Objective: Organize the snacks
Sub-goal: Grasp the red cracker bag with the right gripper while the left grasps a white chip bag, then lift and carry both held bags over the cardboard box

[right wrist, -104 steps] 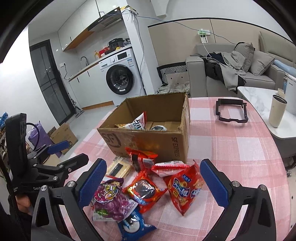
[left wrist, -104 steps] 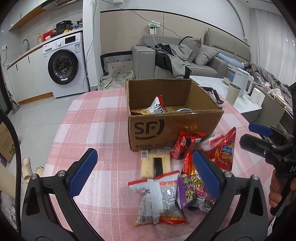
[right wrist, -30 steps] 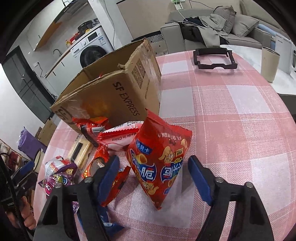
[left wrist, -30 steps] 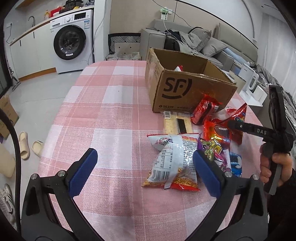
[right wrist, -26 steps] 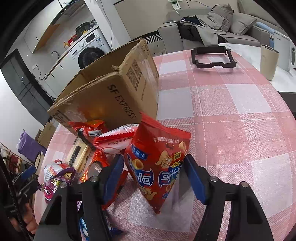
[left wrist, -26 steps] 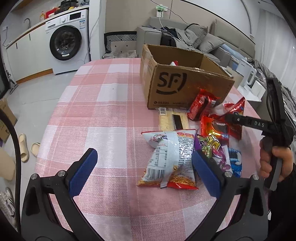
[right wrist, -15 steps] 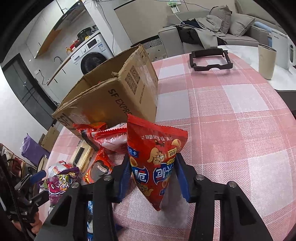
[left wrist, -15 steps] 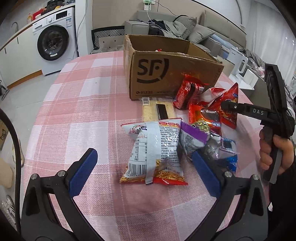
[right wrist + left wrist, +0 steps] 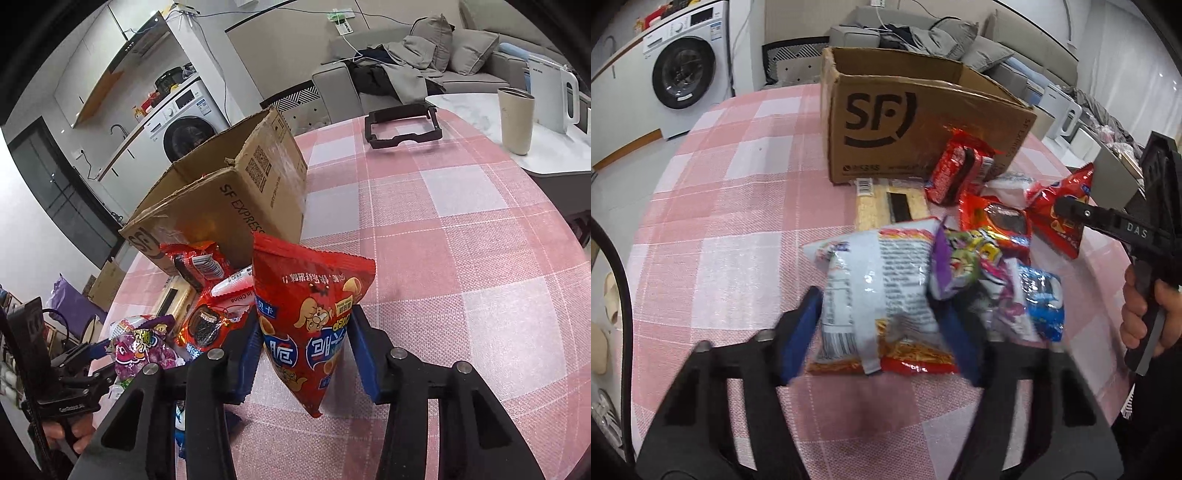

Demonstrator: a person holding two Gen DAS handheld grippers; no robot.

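Observation:
A brown SF cardboard box [image 9: 905, 122] stands open on the pink checked table [image 9: 731, 206]; it also shows in the right wrist view [image 9: 236, 206]. Several snack packs lie in front of it. My left gripper [image 9: 882, 328] is closed around a white and red noodle snack bag [image 9: 879, 295] lying on the table. My right gripper [image 9: 306, 347] is shut on a red chip bag [image 9: 310, 317] and holds it upright above the table; that red chip bag [image 9: 1060, 214] also shows at the right of the left wrist view.
A purple candy pack [image 9: 964, 258], a blue cookie pack [image 9: 1041, 302], red cookie packs [image 9: 960, 166] and a flat cracker pack [image 9: 890, 206] lie between the grippers. A black frame [image 9: 402, 125] lies far on the table. A cup [image 9: 515, 122] stands on a side table.
My left gripper moved forward to the noodle snack bag and closed on it. My right gripper closed on the red chip bag and lifted it upright.

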